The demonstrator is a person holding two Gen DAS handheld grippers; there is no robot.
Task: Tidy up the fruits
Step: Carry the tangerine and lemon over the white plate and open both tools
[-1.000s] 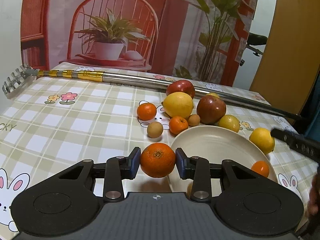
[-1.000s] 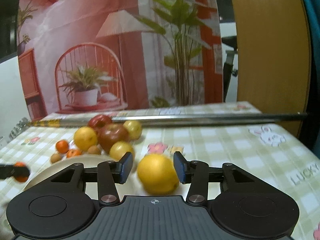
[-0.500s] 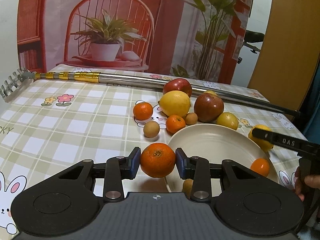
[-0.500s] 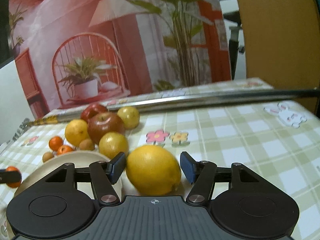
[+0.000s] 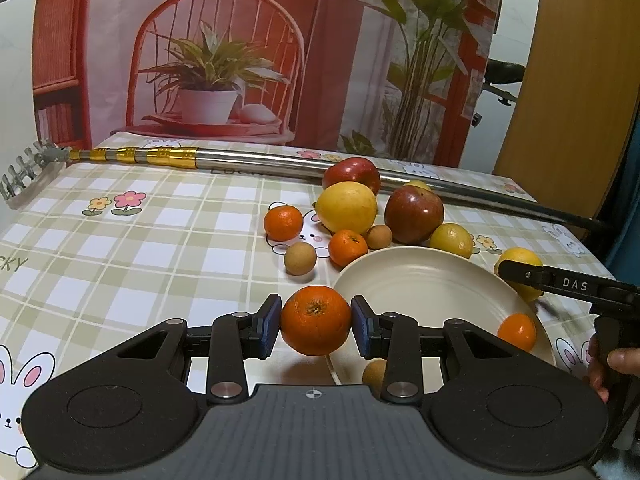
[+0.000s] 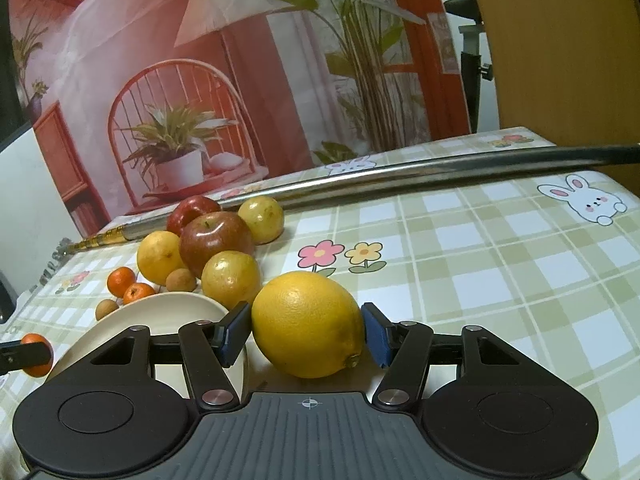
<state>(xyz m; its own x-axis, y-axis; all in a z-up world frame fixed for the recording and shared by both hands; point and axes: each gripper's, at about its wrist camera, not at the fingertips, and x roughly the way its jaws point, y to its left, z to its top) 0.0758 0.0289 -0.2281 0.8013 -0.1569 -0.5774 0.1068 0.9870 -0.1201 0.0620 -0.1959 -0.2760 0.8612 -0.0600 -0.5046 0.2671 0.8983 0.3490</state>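
The left tool is clamped on an orange, both blue pads pressed to its sides, holding it above the checked counter just beside the near-left rim of the cream plate, where a small tangerine lies. The right tool sits with its pads at either side of a big lemon resting on the counter just right of the plate; I cannot tell whether they grip it. Beyond the plate, apples, lemons and small tangerines cluster near a long metal pole.
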